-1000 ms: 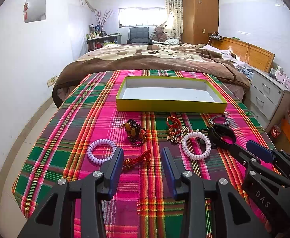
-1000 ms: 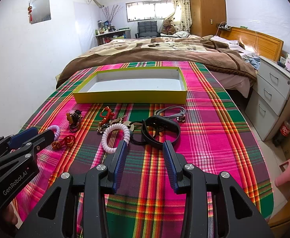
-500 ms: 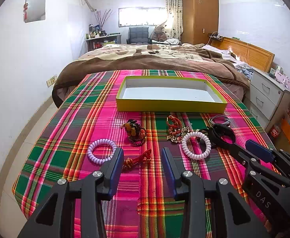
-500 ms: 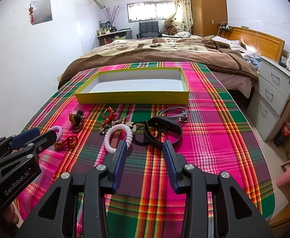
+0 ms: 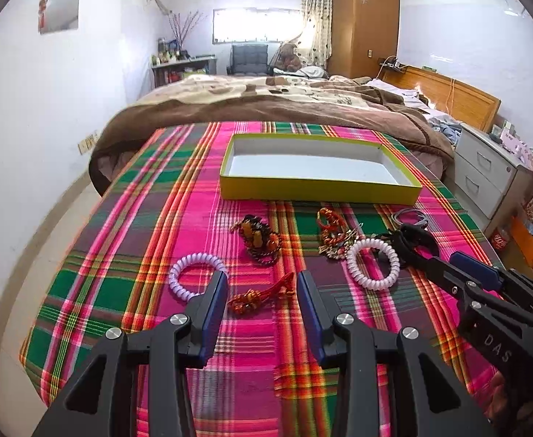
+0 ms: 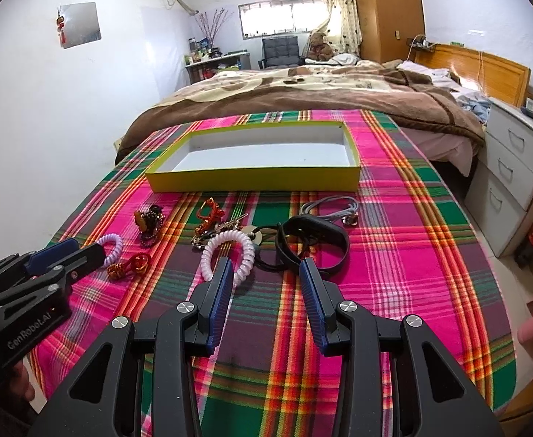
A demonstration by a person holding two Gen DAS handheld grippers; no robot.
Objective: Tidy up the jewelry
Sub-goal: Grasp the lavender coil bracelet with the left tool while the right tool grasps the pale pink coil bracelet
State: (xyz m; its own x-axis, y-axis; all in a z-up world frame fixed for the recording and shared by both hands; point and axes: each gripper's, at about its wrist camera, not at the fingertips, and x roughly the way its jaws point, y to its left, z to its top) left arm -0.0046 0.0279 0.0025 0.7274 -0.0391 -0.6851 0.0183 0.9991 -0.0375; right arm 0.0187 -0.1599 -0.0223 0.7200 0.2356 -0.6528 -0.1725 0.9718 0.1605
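Both grippers' fingers spread, empty (yellow tray bare); tangled beads beside white coil bracelet may drag along.

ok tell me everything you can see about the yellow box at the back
The yellow box is a shallow rectangular tray, seemingly cardboard, with yellow-green outer walls and a plain white inside. It has no lid on and nothing in it. It lies flat on the plaid cloth, long side facing the cameras, beyond the row of jewelry and just before the brown blanket. Nothing but the cloth touches it; both grippers are well short of it.
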